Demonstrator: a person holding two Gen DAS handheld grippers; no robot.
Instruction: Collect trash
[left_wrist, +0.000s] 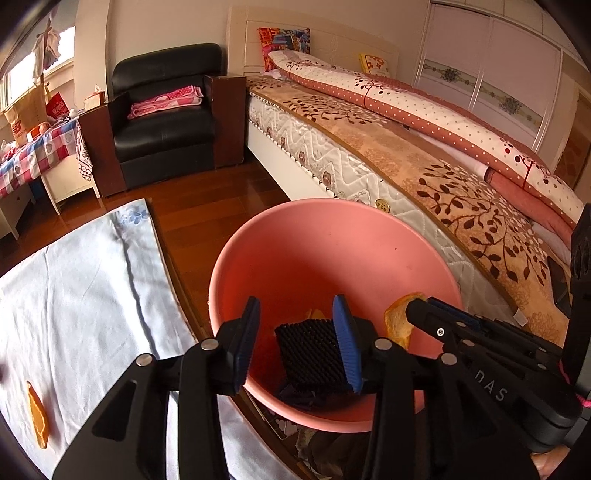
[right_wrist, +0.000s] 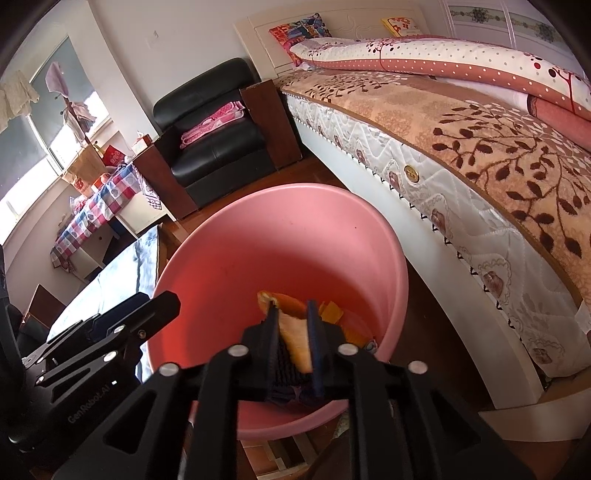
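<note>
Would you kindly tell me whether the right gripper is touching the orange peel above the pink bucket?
Touching. The right wrist view shows the orange peel wedged between the right gripper's pads, over the pink bucket.

1. The pink bin (right_wrist: 280, 236): its floor is largely hidden behind the gripper bodies in both views, and its base is not visible.
2. Orange peel (right_wrist: 295, 339) between the right gripper (right_wrist: 292, 341) pads: its lower end is hidden by the fingers.
3. Scraps (right_wrist: 332, 312) deeper in the bin: too small and too covered to identify.
4. Bed (left_wrist: 369, 177): cut off at the right edge of both views.
</note>
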